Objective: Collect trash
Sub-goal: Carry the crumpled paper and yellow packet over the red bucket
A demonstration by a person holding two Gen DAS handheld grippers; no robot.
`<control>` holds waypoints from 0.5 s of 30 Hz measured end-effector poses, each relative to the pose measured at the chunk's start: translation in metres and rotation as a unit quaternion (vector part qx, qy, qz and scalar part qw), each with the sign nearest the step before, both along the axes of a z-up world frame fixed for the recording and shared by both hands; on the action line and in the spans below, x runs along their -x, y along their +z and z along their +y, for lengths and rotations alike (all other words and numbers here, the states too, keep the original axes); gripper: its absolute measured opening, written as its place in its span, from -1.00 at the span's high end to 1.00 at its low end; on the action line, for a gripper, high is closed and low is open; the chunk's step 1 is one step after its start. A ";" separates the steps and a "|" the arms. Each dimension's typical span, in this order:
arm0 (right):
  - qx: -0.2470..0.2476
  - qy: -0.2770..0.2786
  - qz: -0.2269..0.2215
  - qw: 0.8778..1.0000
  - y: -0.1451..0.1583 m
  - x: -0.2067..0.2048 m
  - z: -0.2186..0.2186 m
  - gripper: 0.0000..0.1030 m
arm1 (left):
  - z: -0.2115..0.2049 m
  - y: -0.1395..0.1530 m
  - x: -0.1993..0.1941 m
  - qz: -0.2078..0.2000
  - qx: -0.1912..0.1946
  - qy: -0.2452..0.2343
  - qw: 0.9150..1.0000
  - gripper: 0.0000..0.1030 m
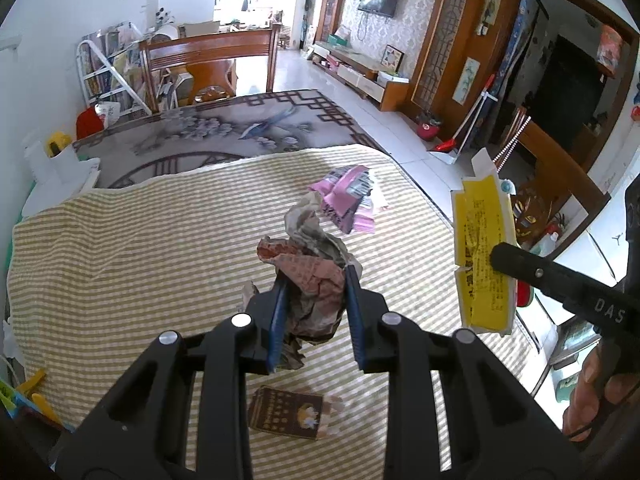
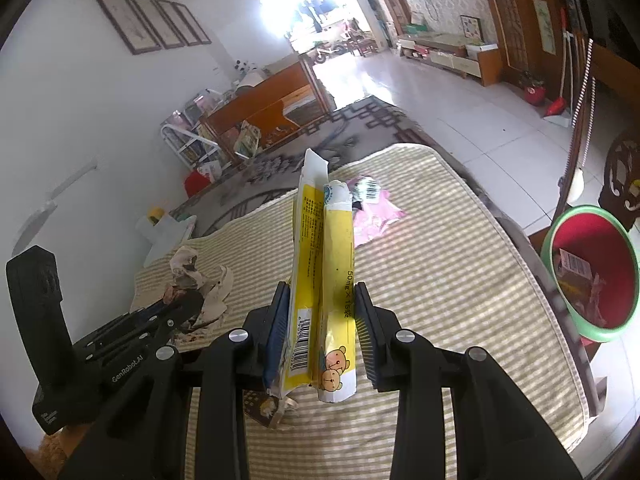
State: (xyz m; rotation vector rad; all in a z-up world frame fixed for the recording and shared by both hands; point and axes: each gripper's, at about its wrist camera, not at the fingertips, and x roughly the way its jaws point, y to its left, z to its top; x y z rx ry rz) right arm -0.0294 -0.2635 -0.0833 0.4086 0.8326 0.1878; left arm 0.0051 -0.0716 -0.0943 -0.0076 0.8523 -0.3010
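Holding crumpled paper [image 1: 316,280] in our left tool [image 1: 316,312] and a flattened yellow box [image 2: 324,280] in the right tool [image 2: 320,320], we see trash already in the red bin [image 2: 592,248], while pink wrappers [image 1: 348,196] and a brown packet [image 1: 286,412] remain on the striped surface [image 1: 120,248].

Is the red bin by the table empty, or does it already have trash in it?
Not empty. The right wrist view looks into the red bin and shows a small printed box and other scraps inside.

brown packet [image 2: 267,410] half hidden behind yellow box [image 2: 320,280]
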 end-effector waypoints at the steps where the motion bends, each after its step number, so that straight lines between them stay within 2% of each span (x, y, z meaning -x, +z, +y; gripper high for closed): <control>1: 0.000 -0.003 0.001 1.000 0.000 0.001 -0.004 0.38 | -0.004 0.000 0.000 0.000 -0.001 -0.002 1.000 0.50; 15: -0.003 -0.030 0.011 0.999 -0.006 0.005 -0.036 0.38 | -0.034 -0.010 -0.005 0.014 -0.008 -0.021 1.000 0.50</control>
